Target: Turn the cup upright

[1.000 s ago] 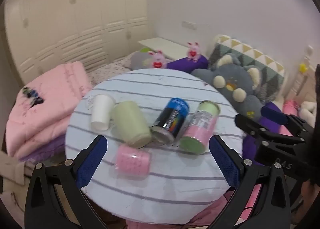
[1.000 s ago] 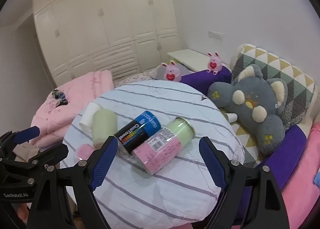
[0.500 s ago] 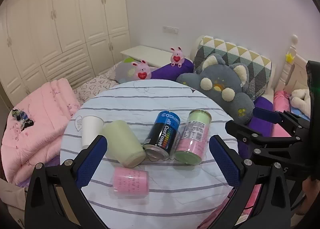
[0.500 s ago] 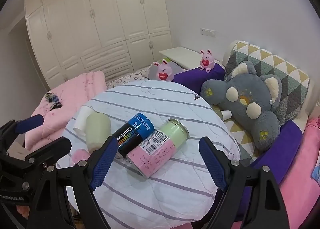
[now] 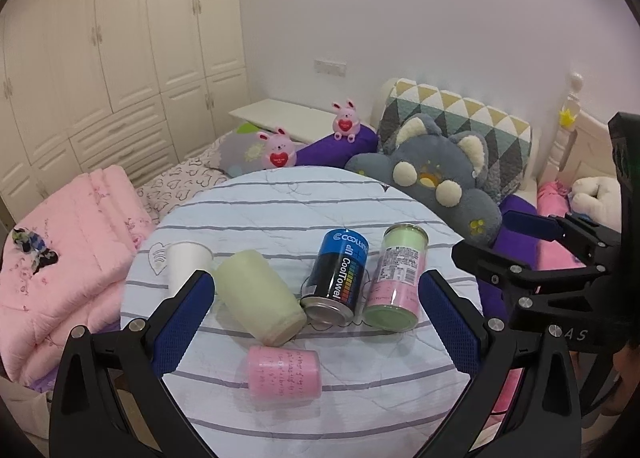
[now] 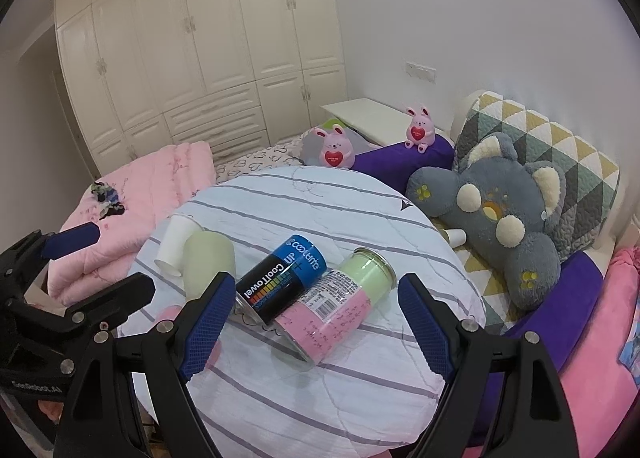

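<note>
Several cups and cans lie on their sides on a round striped table: a white paper cup, a pale green cup, a small pink cup, a blue-black can and a pink-and-green can. My left gripper is open and empty, held above the table's near edge. My right gripper is open and empty, above the two cans. The right view also shows the white cup and the green cup.
The table stands on a bed with a folded pink quilt at the left, a grey plush toy, two pink bunnies and a patterned pillow behind. White wardrobes line the far wall.
Both grippers have lifted and tilted up, so more of the room and wall shows. The cups and cans have not moved. Both grippers stay open.
</note>
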